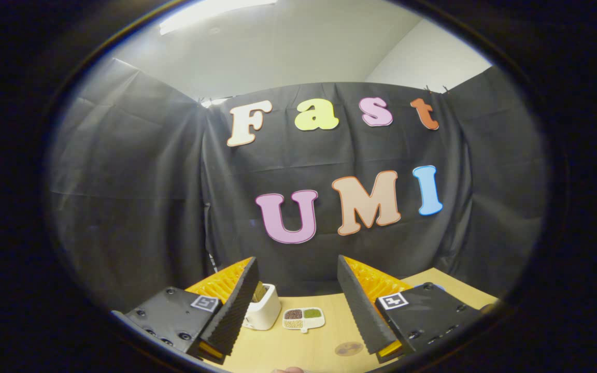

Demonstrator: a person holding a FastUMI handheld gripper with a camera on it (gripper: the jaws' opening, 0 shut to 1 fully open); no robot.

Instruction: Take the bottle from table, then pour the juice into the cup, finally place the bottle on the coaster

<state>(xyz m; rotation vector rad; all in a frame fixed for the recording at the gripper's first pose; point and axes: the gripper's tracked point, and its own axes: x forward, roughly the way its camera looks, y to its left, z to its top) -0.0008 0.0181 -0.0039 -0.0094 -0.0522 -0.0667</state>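
My gripper is open and held high above a light wooden table, with nothing between its fingers. A flat round brownish coaster lies on the table between the fingers, close to the inner side of the right finger. A small bluish rim peeks out just beyond the right finger; I cannot tell what it is.
A white boxy container stands beside the left finger, partly hidden by it. Next to it lies a small white divided dish with brown, green and pale grains. The booth's black cloth wall rises behind the table. A fingertip of a hand shows below.
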